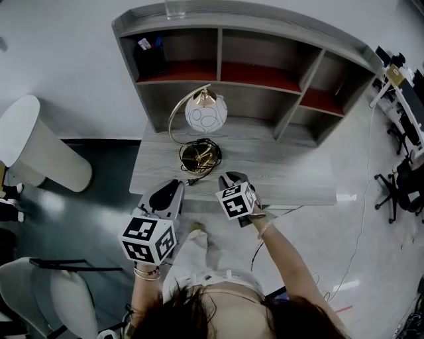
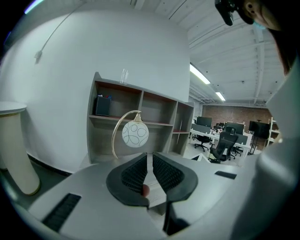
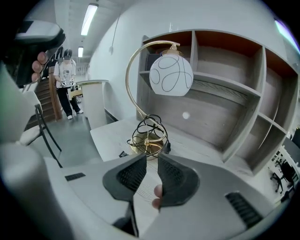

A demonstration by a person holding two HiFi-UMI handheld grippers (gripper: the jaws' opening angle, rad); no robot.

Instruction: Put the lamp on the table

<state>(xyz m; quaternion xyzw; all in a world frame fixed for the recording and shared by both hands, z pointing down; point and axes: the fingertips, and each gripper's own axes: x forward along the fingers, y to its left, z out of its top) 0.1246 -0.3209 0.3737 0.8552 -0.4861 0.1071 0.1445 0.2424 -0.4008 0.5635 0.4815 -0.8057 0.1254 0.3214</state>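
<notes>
The lamp (image 1: 199, 132) stands upright on the grey wood counter (image 1: 285, 179), toward the left end, right in front of the shelf unit (image 1: 265, 73) that rises along the back edge. A gold arm arches up from the round gold base (image 1: 200, 157) and the white globe shade (image 1: 206, 112) with its looping line pattern hangs from the top of the arch, well clear of the counter. A black cord (image 3: 149, 129) sits coiled in a loose tangle on top of the base, and a dark end of it trails onto the wood toward the front edge. Both grippers hover at the near edge of the counter, pointed at the lamp and touching nothing. The left gripper (image 1: 173, 186) is on the near-left side of the base, its jaws a narrow slit apart with only bare counter showing between them. The right gripper (image 1: 232, 177) is just to the near-right of the base, jaws apart a little wider, also empty, with the base and coiled cord framed just beyond the tips. Up on the shelf unit's top a clear glass (image 1: 175, 8) stands at the left end, and a dark box (image 1: 149, 54) sits in the upper left compartment. To the left of the counter there is a white round-topped column (image 1: 33, 142), and office chairs (image 1: 397, 192) stand off to the right.
</notes>
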